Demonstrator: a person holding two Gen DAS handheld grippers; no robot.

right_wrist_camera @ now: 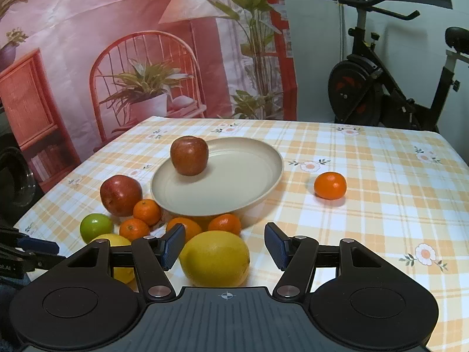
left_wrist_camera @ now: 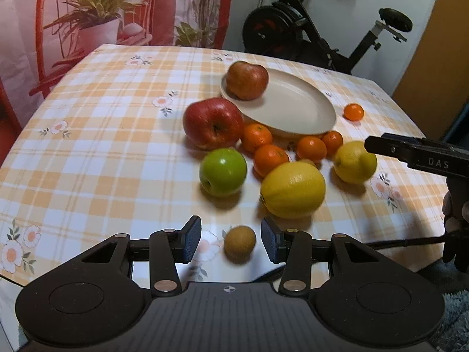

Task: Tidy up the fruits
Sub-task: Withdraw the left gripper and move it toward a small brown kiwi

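Note:
A beige plate (left_wrist_camera: pixel 296 108) (right_wrist_camera: pixel 234 187) holds one red apple (left_wrist_camera: pixel 247 80) (right_wrist_camera: pixel 189 155) at its rim. Beside the plate lie a second red apple (left_wrist_camera: pixel 213 123) (right_wrist_camera: pixel 120 195), a green apple (left_wrist_camera: pixel 222 171) (right_wrist_camera: pixel 96 227), several mandarins (left_wrist_camera: pixel 269 158) (right_wrist_camera: pixel 147 211), two lemons (left_wrist_camera: pixel 293 189) (right_wrist_camera: pixel 214 258) (left_wrist_camera: pixel 355 162) and a small brown kiwi (left_wrist_camera: pixel 239 243). One mandarin (left_wrist_camera: pixel 353 112) (right_wrist_camera: pixel 330 185) lies apart. My left gripper (left_wrist_camera: pixel 231 242) is open with the kiwi between its fingers. My right gripper (right_wrist_camera: pixel 225 248) is open around a lemon, not touching it.
The table has an orange checked cloth (left_wrist_camera: pixel 88 152) (right_wrist_camera: pixel 381 205). An exercise bike (left_wrist_camera: pixel 322 29) (right_wrist_camera: pixel 395 88) stands behind it. A printed curtain (right_wrist_camera: pixel 117 44) hangs at the back. The right gripper's finger (left_wrist_camera: pixel 410 152) shows at the right of the left wrist view.

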